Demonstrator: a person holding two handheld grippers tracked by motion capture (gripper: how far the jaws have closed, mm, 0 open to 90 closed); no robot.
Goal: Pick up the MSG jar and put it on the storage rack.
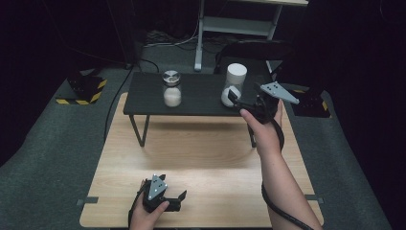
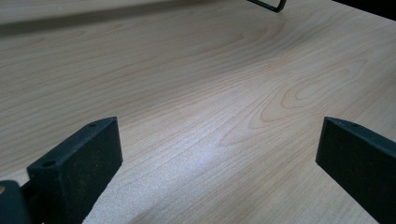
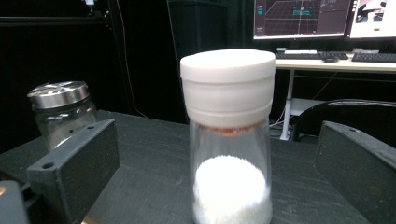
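Progress is judged early: the white-capped glass shaker [image 3: 228,140] is framed between the wide-spread fingers [image 3: 74,163] of the right gripper [image 1: 238,101], but no pad is seen touching it, so the grasp is left to do. The shaker is clear glass, upright on the black shelf [image 1: 196,103], with white powder heaped at its bottom. The left gripper [image 1: 178,197] is also spread wide, holding nothing, over the light wooden table [image 2: 196,93].

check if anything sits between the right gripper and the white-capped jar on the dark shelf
Nothing visible does. The right gripper has open jaws lined up on the white-capped jar; the metal-lidded jar stands off to the side.
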